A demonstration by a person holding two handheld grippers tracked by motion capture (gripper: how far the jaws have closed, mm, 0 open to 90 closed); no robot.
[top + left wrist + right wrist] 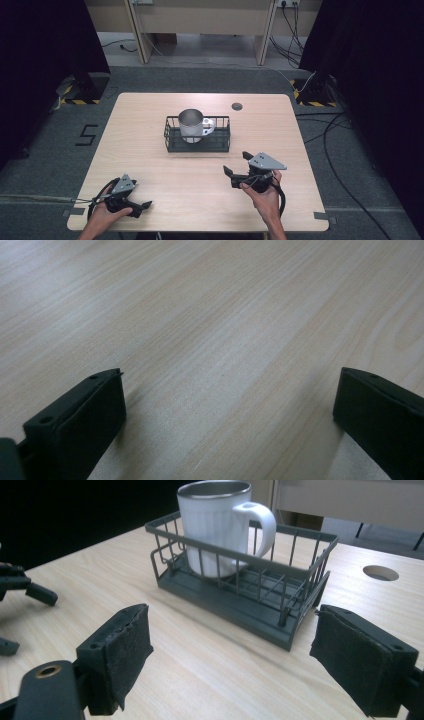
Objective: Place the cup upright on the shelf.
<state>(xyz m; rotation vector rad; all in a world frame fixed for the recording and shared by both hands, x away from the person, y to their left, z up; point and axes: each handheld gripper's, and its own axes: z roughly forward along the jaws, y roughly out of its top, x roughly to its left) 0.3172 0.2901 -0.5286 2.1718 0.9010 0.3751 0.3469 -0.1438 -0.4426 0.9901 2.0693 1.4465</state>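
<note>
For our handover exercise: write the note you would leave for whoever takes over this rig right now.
Left hand-held gripper: open, holding nothing, low over the near left of the table.
Right hand-held gripper: open, holding nothing, near side of the table, facing the basket.
White mug: upright in the left part of the dark wire basket at mid-table, handle to the right.
Done: nothing gripped so far.
Left: probably closing in on the mug or basket; both untouched.
</note>
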